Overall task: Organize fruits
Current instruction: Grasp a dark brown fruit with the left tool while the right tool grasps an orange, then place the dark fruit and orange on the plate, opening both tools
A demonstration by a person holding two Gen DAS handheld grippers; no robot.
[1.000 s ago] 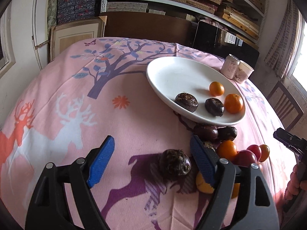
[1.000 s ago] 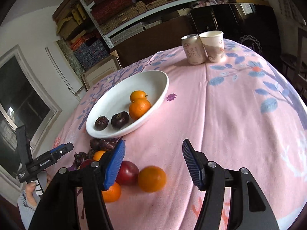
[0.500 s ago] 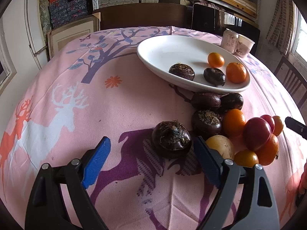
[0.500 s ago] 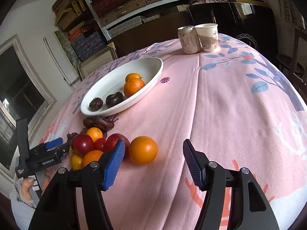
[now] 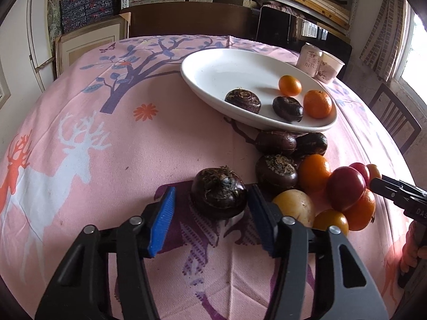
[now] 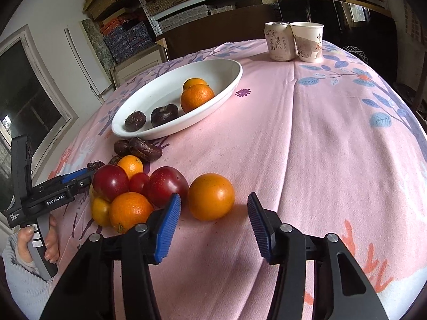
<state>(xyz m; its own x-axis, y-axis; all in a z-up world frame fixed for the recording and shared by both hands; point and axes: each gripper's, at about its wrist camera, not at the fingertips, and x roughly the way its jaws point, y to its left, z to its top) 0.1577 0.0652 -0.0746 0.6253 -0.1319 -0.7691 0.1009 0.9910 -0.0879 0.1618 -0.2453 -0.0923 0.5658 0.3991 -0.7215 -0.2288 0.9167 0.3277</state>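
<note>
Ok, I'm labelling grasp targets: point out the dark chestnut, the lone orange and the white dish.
dark chestnut (image 5: 218,196), left wrist view, top.
lone orange (image 6: 211,200), right wrist view, front face.
white dish (image 6: 170,133), right wrist view, near rim.

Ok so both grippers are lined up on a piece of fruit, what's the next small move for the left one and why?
Probably close the left gripper on the dark chestnut. Its blue pads already sit on either side of it, open, with a gap on the left side, and the chestnut lies apart from the fruit pile. Two like it are already in the white dish.
</note>
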